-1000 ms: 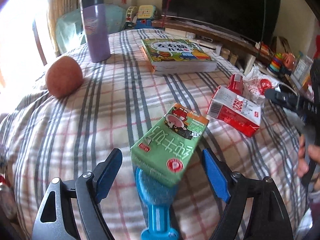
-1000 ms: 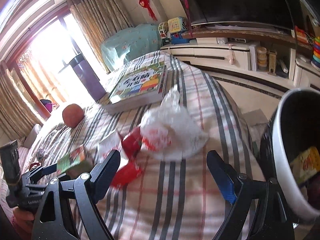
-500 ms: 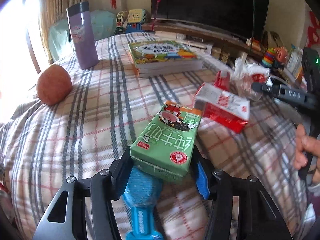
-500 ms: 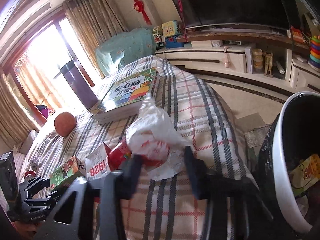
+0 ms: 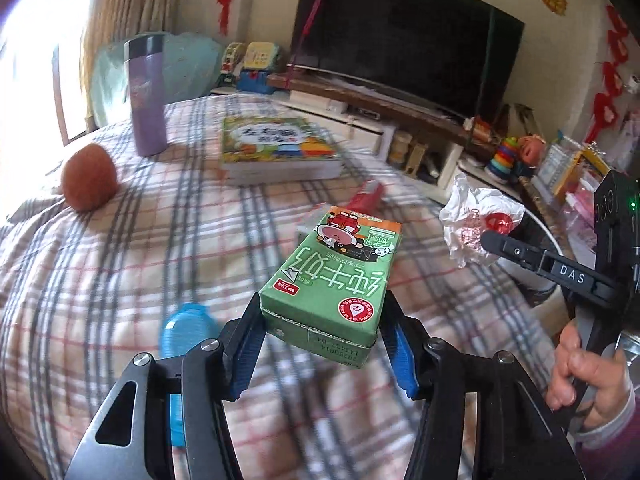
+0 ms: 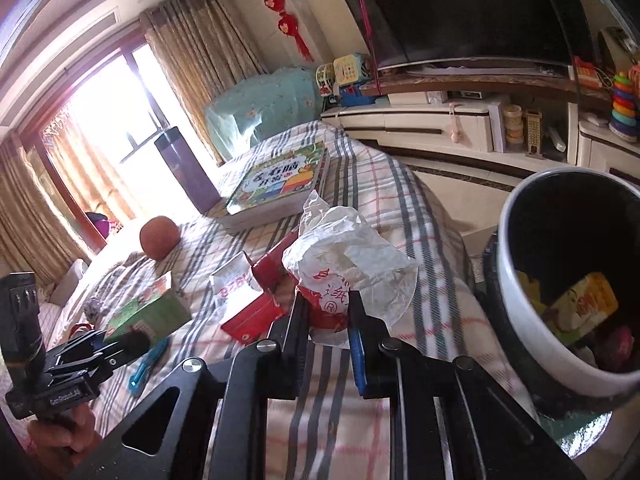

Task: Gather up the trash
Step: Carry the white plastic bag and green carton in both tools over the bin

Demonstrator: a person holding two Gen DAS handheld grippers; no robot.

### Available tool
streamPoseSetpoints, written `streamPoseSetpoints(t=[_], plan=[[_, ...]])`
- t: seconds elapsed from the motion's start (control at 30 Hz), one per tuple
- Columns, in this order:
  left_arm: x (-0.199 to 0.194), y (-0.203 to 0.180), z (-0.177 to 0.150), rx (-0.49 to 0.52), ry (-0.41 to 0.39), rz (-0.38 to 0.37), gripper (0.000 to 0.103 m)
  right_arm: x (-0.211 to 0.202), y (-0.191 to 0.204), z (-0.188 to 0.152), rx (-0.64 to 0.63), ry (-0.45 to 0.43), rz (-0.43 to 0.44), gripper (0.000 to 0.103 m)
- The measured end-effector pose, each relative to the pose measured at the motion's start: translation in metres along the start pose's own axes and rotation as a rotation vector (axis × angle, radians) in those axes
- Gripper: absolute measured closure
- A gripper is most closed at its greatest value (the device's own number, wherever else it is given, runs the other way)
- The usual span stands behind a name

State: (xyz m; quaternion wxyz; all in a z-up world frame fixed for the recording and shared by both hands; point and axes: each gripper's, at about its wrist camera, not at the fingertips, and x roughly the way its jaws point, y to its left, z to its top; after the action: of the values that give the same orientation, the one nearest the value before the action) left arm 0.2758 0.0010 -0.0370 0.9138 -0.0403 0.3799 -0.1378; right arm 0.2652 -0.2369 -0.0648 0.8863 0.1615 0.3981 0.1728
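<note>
My left gripper (image 5: 326, 334) is shut on a green milk carton (image 5: 336, 276) and holds it above the plaid bed. It also shows in the right wrist view (image 6: 150, 310). My right gripper (image 6: 328, 320) is shut on a crumpled white and red plastic wrapper (image 6: 344, 260), lifted off the bed; the wrapper shows in the left wrist view (image 5: 476, 224). A red and white carton (image 6: 248, 296) lies on the bed just left of it. A white trash bin (image 6: 560, 356) with a dark inside holds some trash at the right.
On the bed lie a blue tool (image 5: 182, 332), a brown ball (image 5: 90, 178), a purple flask (image 5: 146, 94) and a picture book (image 5: 276, 148). A TV (image 5: 404, 32) on a low cabinet (image 6: 440, 128) stands behind, with toys (image 6: 624, 100) at the right.
My left gripper closed on the green carton and lifted it off the blue tool. My right gripper closed on the plastic wrapper and raised it toward the bin side.
</note>
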Motion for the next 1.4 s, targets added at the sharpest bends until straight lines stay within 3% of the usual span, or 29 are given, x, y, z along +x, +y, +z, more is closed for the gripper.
streamPoseSetpoints(t=[0.53, 1.4], plan=[[0.033, -0.073, 0.011, 0.082, 0.023, -0.108, 0.049, -0.076, -0.053, -0.008, 0.059, -0.083, -0.1, 0.085], [0.086, -0.136, 0.037, 0.176, 0.033, -0.163, 0.049, -0.11, -0.115, -0.01, 0.14, -0.125, -0.183, 0.085]])
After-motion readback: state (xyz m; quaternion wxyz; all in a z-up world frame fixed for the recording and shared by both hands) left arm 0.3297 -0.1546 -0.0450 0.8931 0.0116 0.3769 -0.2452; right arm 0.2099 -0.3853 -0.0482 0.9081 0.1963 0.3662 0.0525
